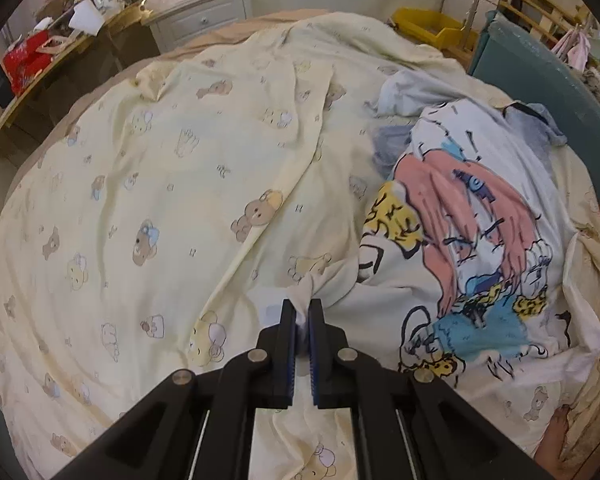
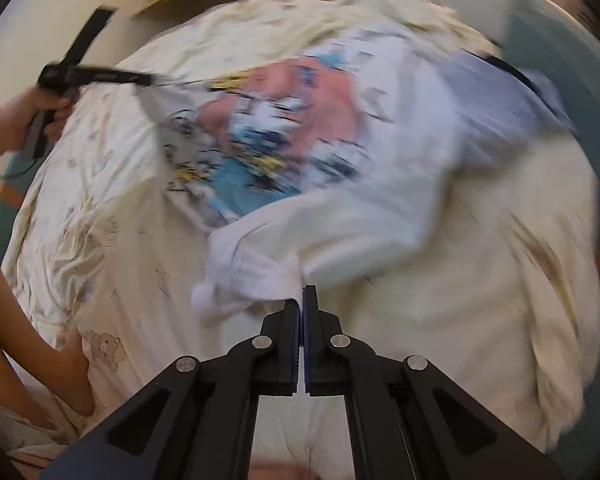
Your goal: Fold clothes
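My left gripper (image 1: 303,307) pinches the cartoon shirt (image 1: 480,216); my right gripper (image 2: 302,295) (blurry view) pinches its other edge, and only there I see a hand (image 2: 28,116).

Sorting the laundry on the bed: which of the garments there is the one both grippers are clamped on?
The white T-shirt with the pink-haired cartoon print; left gripper and right gripper pinch its edges. The pale blue garment behind lies untouched.

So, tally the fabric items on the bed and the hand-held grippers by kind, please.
Printed T-shirt: 1
Bear-print duvet: 1
Other crumpled garment: 1
Hand-held grippers, left and right: 2
Total: 5
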The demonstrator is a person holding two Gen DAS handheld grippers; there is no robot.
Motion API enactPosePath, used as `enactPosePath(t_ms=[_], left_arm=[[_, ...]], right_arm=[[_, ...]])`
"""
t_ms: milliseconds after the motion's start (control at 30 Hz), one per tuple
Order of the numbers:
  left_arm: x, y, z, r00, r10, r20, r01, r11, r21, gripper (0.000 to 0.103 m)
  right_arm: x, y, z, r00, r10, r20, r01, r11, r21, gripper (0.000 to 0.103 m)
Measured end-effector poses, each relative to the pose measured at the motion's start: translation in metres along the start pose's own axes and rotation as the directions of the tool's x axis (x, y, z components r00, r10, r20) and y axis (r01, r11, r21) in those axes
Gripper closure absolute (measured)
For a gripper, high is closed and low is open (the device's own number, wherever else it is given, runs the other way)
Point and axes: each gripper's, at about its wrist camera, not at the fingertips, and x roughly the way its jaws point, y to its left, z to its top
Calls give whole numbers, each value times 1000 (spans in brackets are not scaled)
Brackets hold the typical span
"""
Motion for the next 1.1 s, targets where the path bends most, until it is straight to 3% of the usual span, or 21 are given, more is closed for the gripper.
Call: enactPosePath(t_ms=[133,300,433,667,700,733,800,867,900,967,1033,1100], left_arm=[[-16,-5,4,1000,-24,15,24,1000,10,98],[-28,-24,-11,994,-29,-106,49,982,184,98],[-15,-26,-43,970,10,-243,57,963,264,98],[12,-26,-69,939,18,-345,77,962,260,95],[14,-25,-70,935,18,-354,81,962,261,95],[15,-24,-70,932,17,-363,84,962,261,94],[20,-18,-71,913,-20,-406,123,966,229,82],[20,-12,-73,905,-32,-425,142,963,229,78],[18,-9,-74,902,-35,-431,151,960,237,77],[16,-2,-78,896,-41,-442,169,952,255,76],[12,8,-83,904,-12,-427,160,937,312,75],[10,18,-84,923,12,-385,129,932,339,74]], right_arm=[[-13,-24,-33,999,-39,-31,42,994,102,103],[-2,-41,-60,992,-71,-100,87,984,156,103],[16,-50,-71,984,-88,-155,116,977,181,103],[48,-66,-89,962,-113,-250,170,961,220,101],[53,-68,-92,958,-116,-264,178,958,225,96],[55,-72,-93,952,-119,-282,189,954,235,79],[53,-81,-92,942,-108,-317,199,942,270,68],[43,-87,-90,947,-90,-308,185,937,296,54],[37,-89,-88,947,-93,-306,187,938,294,39],[26,-90,-83,952,-79,-297,166,945,281,35],[13,-91,-73,966,-66,-252,136,954,269,35],[2,-90,-52,982,-72,-174,114,962,246,35]])
